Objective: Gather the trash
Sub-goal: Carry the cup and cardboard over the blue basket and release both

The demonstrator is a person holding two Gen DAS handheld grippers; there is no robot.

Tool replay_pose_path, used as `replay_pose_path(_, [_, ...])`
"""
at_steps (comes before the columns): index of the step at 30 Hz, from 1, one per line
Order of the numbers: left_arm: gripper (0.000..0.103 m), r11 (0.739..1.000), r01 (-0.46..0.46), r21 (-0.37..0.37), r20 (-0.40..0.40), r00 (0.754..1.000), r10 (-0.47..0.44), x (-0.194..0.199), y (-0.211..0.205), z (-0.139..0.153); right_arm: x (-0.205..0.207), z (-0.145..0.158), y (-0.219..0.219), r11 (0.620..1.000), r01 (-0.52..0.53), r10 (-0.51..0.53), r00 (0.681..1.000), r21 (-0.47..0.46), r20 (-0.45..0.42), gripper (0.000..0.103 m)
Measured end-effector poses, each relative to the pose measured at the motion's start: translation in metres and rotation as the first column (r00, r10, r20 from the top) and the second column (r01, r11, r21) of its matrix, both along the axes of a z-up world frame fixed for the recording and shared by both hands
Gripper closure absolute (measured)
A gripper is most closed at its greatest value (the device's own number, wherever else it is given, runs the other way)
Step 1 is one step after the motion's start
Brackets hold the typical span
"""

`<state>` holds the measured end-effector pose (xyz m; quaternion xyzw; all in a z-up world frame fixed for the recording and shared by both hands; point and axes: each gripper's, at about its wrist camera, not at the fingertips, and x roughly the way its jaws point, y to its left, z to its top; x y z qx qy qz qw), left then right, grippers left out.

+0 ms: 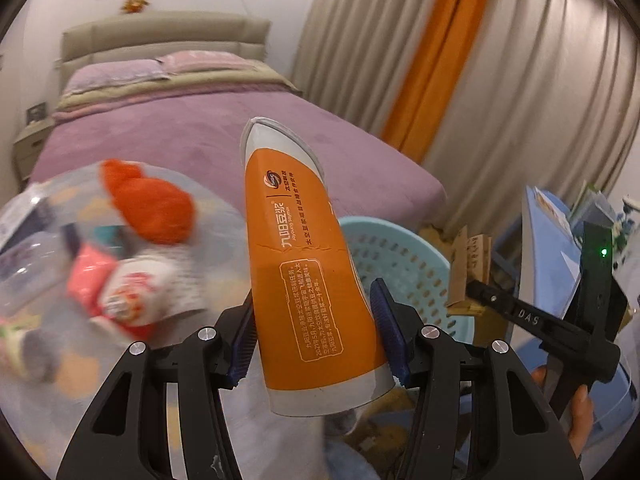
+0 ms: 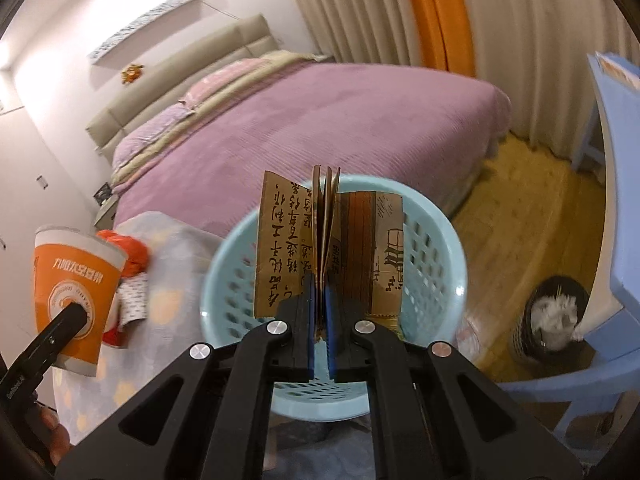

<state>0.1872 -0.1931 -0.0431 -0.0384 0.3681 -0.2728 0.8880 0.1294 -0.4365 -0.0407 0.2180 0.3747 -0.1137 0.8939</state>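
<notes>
Trash was in both jaws: the left gripper [image 1: 316,328] pinched an orange cup [image 1: 304,272] beside the basket [image 1: 404,264]; the right gripper [image 2: 320,320] clamped folded brown paper [image 2: 320,240] over that basket, bed [image 2: 320,120] beyond.

The orange paper cup [image 1: 308,280] has a smooth, faintly glossy printed skin, creased across its middle. Gripping it, the left hand-held gripper [image 1: 316,328] is matt black plastic with ribbed blue rubbery pads and bright metal pins. Behind the cup, the pale blue basket [image 2: 436,264] is smooth perforated plastic with a slight sheen. Over the basket, the brown folded paper bag [image 2: 326,240] looks matt and rough, clamped in the right hand-held gripper [image 2: 320,320]. Beyond the basket, the bed [image 2: 320,120] wears soft, napped purple cloth.
</notes>
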Motion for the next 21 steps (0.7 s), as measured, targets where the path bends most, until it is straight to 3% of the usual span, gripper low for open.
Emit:
replay_pose_path(8, [0.051, 0.997, 0.075, -0.005, -0.082, 0.994, -0.075, 0.024, -0.049, -0.031, 0.009, -0.036, -0.022, 0.999, 0.004, -0.001, 0.997, 0.044, -0.073, 0.1])
replay_pose_path(14, [0.051, 0.994, 0.11, 0.015, -0.112, 0.988, -0.108, 0.021, -0.069, -0.041, 0.01, -0.04, -0.019, 1.0, 0.001, 0.002, 0.996, 0.025, -0.089, 0.099])
replay_pose_path(17, [0.041, 0.993, 0.118, 0.006, -0.117, 0.986, -0.116, 0.021, -0.07, -0.04, 0.008, -0.038, -0.02, 1.0, -0.002, 0.004, 0.997, 0.02, -0.079, 0.095])
replay_pose_path(21, [0.038, 0.994, 0.111, 0.001, -0.1, 0.989, -0.111, 0.016, -0.065, -0.036, 0.003, -0.034, -0.019, 1.0, -0.007, 0.008, 0.998, 0.019, -0.063, 0.09])
